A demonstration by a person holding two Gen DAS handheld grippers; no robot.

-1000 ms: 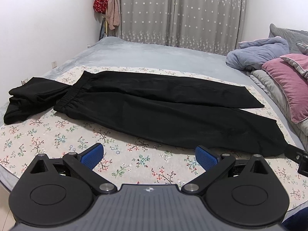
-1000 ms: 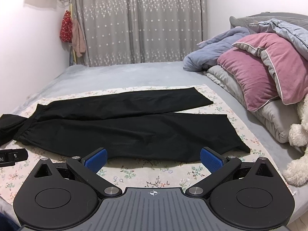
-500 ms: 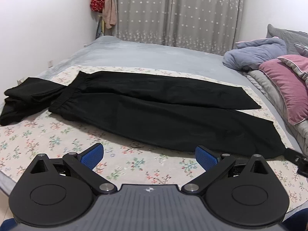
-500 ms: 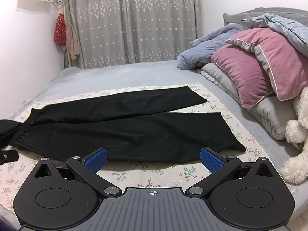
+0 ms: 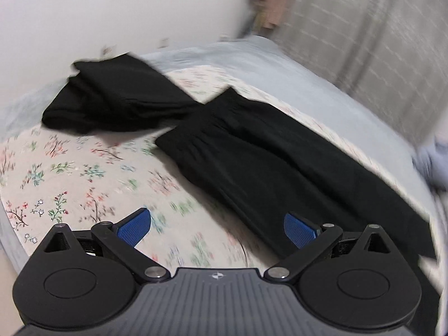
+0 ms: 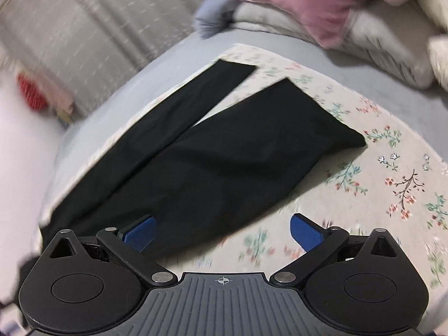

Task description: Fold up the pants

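Black pants (image 5: 252,151) lie flat on a floral sheet (image 5: 84,173), legs spread apart. In the left wrist view the elastic waistband (image 5: 207,123) is ahead and to the right. My left gripper (image 5: 215,228) is open, low over the sheet at the near edge of the pants, empty. In the right wrist view the pants (image 6: 212,162) show their two leg ends; the near cuff (image 6: 324,117) points up right. My right gripper (image 6: 222,231) is open and empty, its left finger over the near leg, its right finger over the sheet.
A second black garment (image 5: 112,103) lies folded beside the waistband, near the white wall. Pink and grey pillows (image 6: 330,11) and a white plush toy (image 6: 439,56) are stacked past the cuffs. Grey bedding (image 5: 280,64) and a curtain (image 5: 364,28) lie beyond.
Both grippers have dropped closer to the bed and tilted outward: the left toward the waistband end, the right toward the cuff end. Both views are blurred by motion. Fingers stay open.
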